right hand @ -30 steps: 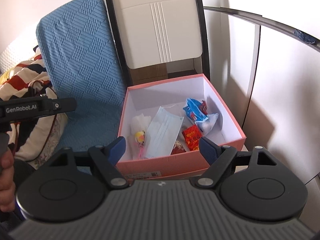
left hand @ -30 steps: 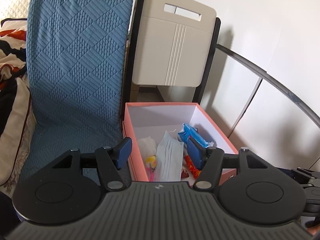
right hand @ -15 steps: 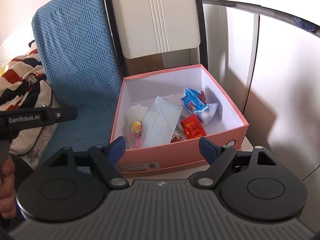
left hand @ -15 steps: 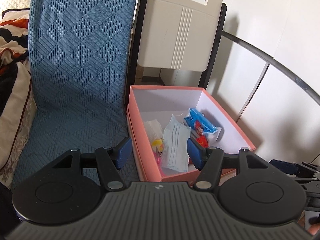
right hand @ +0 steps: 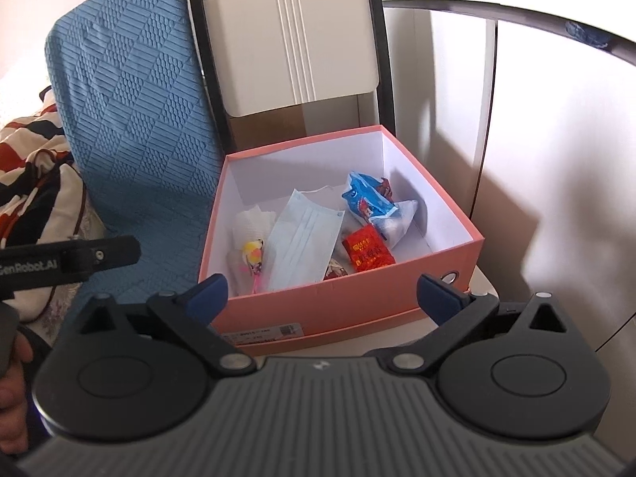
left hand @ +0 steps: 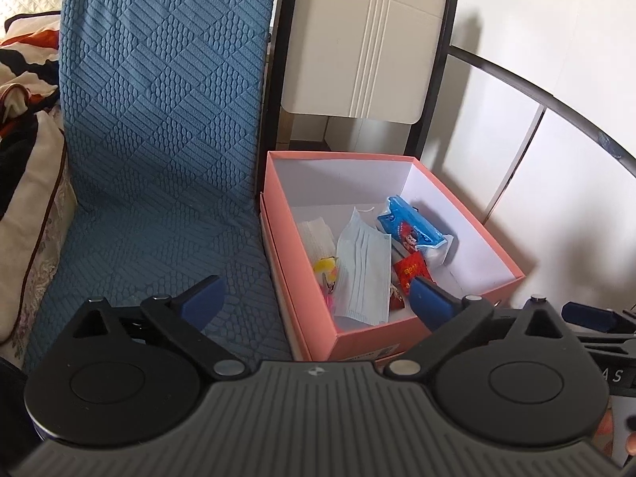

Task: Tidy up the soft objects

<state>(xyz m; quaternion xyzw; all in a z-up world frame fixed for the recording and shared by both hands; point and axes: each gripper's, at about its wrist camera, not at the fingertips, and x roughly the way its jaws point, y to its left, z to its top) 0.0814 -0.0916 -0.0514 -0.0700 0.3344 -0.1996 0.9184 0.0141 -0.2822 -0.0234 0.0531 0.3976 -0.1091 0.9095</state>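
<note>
A pink box (left hand: 469, 230) (right hand: 357, 298) with a white inside holds a light blue face mask (left hand: 363, 274) (right hand: 304, 234), a blue wet-wipe pack (left hand: 413, 230) (right hand: 365, 198), a red packet (left hand: 411, 272) (right hand: 367, 252), a white tissue (left hand: 316, 234) (right hand: 250, 224) and a small yellow-pink item (left hand: 326, 268) (right hand: 253, 256). My left gripper (left hand: 316, 298) is open and empty, over the box's near left corner. My right gripper (right hand: 324, 296) is open and empty, just in front of the box's front wall.
A blue quilted cushion (left hand: 159, 119) (right hand: 135, 119) leans left of the box. A beige folding chair (left hand: 365, 39) (right hand: 294, 35) stands behind it. A patterned blanket (left hand: 24, 91) (right hand: 28, 167) lies far left. White panels and a dark curved rail (left hand: 556, 107) stand right.
My left gripper has opened wider and moved forward and up over the box. My right gripper has moved slightly closer to the box front, still open.
</note>
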